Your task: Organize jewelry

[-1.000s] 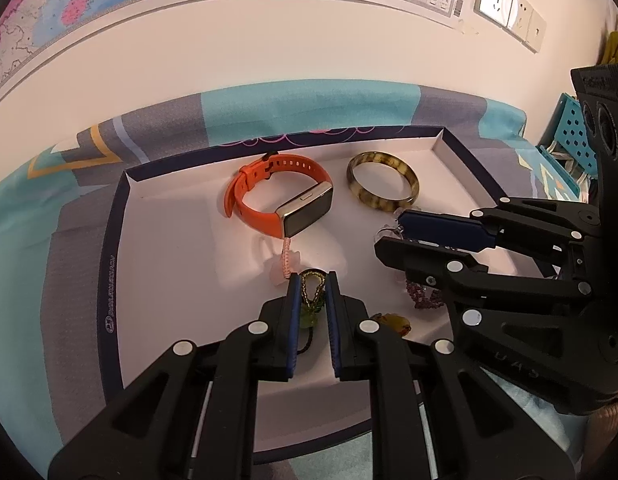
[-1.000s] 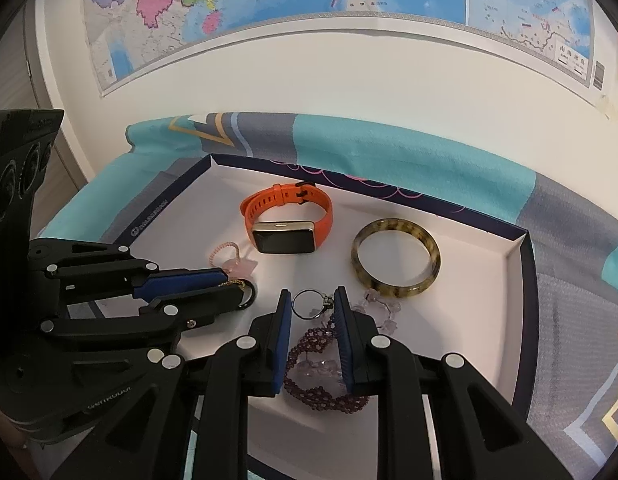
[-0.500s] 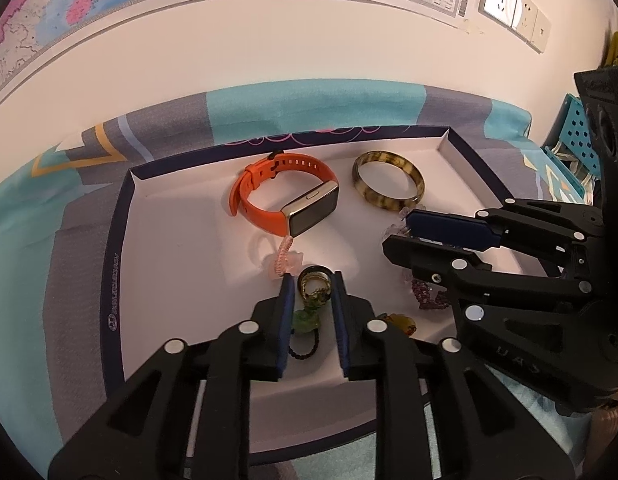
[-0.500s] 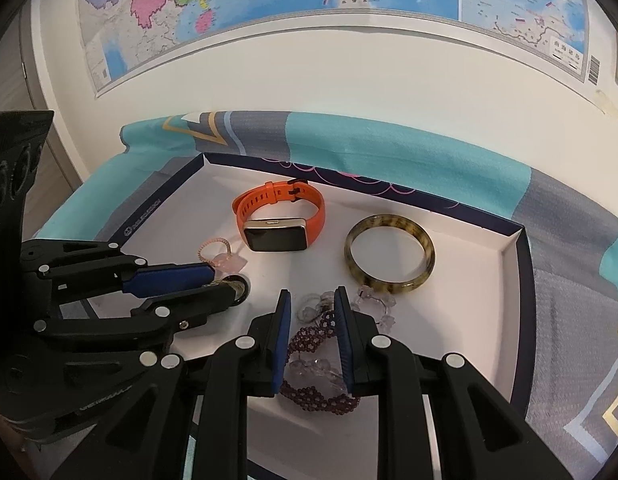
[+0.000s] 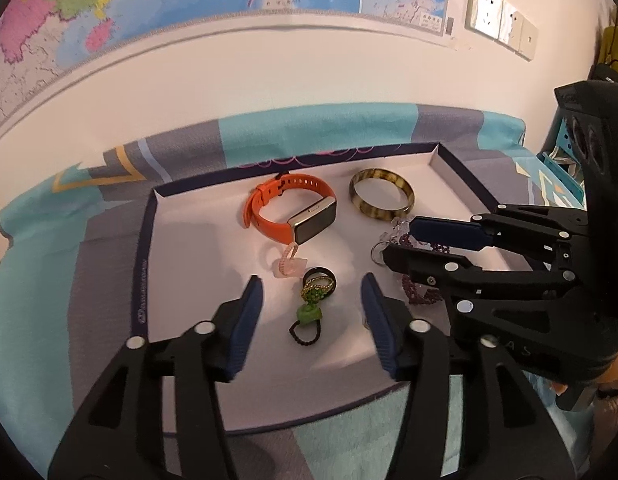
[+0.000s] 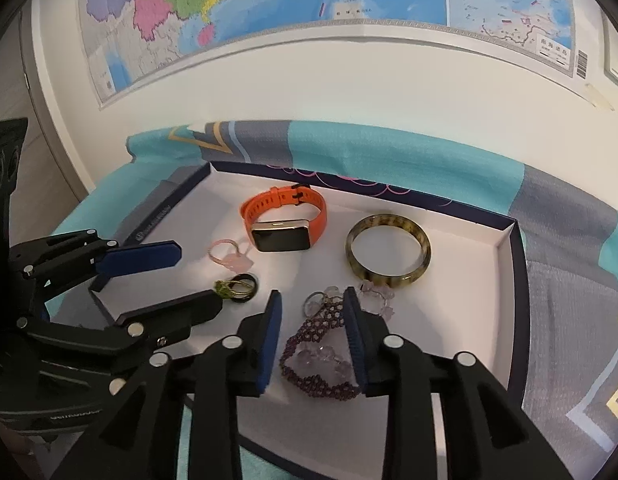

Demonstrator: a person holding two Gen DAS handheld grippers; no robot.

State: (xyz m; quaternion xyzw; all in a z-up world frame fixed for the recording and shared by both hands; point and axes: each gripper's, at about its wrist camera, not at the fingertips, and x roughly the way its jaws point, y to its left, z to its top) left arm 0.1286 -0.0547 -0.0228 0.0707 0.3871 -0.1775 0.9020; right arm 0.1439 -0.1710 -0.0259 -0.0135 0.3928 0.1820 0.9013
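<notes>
From the left wrist, the left gripper [image 5: 312,300] hangs over the near middle of the white tray [image 5: 197,240], jaws opening and touching nothing. Between them lie a green-stone ring [image 5: 307,318] and a gold and black ring cluster [image 5: 319,282], released on the tray floor. These look light, hard and prone to skid; a pinch across a band seems safest.

From the right wrist, the right gripper [image 6: 312,316] is opening around the purple beaded bracelet [image 6: 321,356], pads clear of it. It looks limp and light, best taken across its bunched beads. The orange watch [image 6: 283,222] and the stiff, smooth bangle [image 6: 389,250] lie farther back.
</notes>
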